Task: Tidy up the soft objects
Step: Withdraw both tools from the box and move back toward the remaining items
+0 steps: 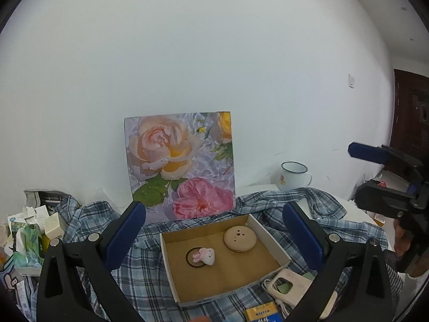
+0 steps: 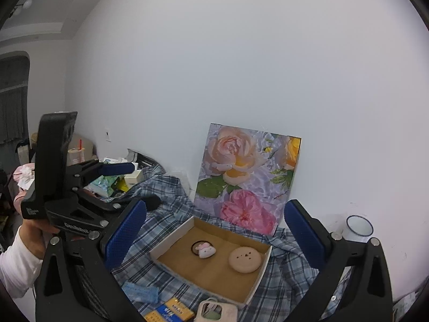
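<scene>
Sitting on a blue plaid shirt (image 1: 150,276) is a shallow cardboard box (image 1: 270,237) with white walls and a brown floor. Inside the box, a little pink and white bunny hair tie (image 1: 204,255) is lying near the middle, with its dark elastic loop poking out beside it. A round tan macaron toy (image 1: 239,238) with tiny hearts on top is resting in the far corner of the box, a bit apart from the bunny. The left gripper (image 1: 214,230) is hanging over the box with its two blue pads spread wide, and it is holding nothing. The right gripper (image 2: 215,230) is also hanging over the box with its blue pads spread wide apart, and nothing is between them. In the right wrist view, a hand (image 2: 32,237) in a white sleeve is holding the handle of the left gripper off to the side. A flower picture (image 1: 181,163) with big pink and peach roses is leaning on the white wall just behind the box. A white enamel mug (image 1: 292,175) with a blue rim is standing near the wall on the right. A cream charger with a cord (image 1: 288,285) is lying just beside the near wall of the box. A yellow and blue pack (image 1: 264,312) is lying near it at the bottom. Boxes and wrappers (image 1: 29,238) are piling up on the left.
</scene>
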The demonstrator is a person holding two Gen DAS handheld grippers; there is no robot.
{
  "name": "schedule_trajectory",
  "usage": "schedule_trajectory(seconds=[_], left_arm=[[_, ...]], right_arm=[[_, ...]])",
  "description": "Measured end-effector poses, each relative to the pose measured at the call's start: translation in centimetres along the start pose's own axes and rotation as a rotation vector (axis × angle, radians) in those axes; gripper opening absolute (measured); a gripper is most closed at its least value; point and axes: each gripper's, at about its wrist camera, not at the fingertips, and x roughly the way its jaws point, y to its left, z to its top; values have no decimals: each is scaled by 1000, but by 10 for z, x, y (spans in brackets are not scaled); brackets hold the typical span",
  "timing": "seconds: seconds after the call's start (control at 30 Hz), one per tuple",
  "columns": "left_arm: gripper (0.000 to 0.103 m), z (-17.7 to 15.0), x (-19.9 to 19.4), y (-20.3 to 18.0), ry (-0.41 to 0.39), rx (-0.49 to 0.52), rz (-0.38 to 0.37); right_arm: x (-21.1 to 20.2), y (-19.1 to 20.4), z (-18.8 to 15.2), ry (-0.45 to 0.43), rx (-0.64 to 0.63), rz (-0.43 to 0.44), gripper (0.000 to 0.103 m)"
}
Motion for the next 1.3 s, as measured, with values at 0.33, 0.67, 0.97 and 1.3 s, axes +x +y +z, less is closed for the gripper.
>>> schedule_trajectory(seconds=[0.33, 0.67, 0.97, 1.3], left_arm=[[103, -34, -24, -12, -22, 30, -24], [103, -78, -7, -7, 59, 28, -53], [103, -108, -2, 7, 129, 2, -92], [103, -133, 3, 4, 200, 32, -127]], right_arm=[[-16, -11, -49, 11, 31, -44, 103], [-10, -16, -93, 91, 40, -33, 103], [-1, -8, -130, 168, 35, 5, 103], [5, -8, -150, 201, 38, 37, 103]])
